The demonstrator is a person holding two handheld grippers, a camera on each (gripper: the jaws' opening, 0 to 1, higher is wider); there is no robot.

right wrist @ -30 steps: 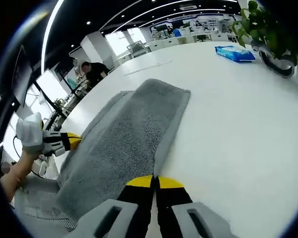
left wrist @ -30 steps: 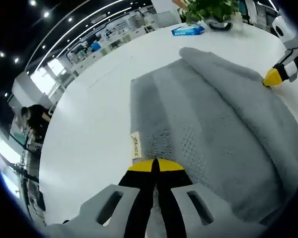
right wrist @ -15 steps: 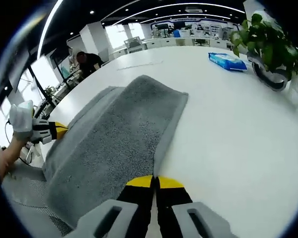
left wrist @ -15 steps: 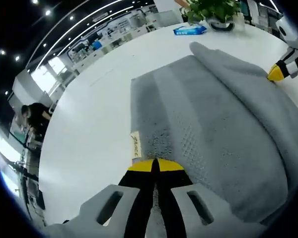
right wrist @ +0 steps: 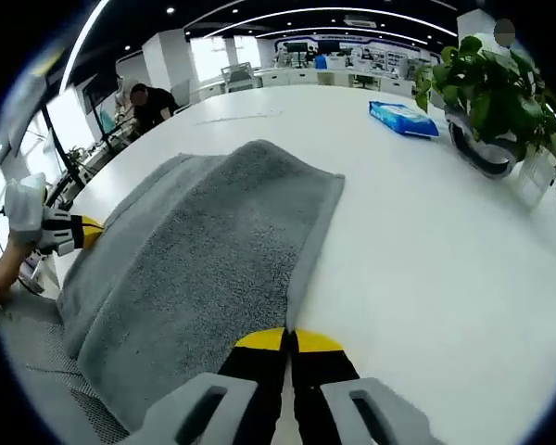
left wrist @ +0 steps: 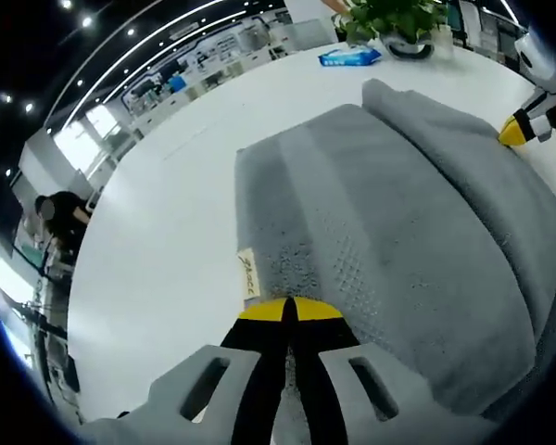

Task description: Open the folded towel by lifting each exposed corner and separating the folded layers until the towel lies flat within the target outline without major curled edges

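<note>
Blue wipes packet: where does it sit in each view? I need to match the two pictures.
Left gripper view: the blue wipes packet lies at the top, right of centre, on the white table beyond the grey towel.
Right gripper view: it lies upper right of centre, past the towel's far corner.
Shared landmark: the potted plant just right of the packet.

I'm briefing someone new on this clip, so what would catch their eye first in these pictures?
First, the big grey towel spread across the white table, one layer folded over along the side held by the right gripper. Next, the yellow-tipped left gripper shut on the towel's edge beside a small label. Farther back stand a leafy potted plant and a blue packet.
</note>
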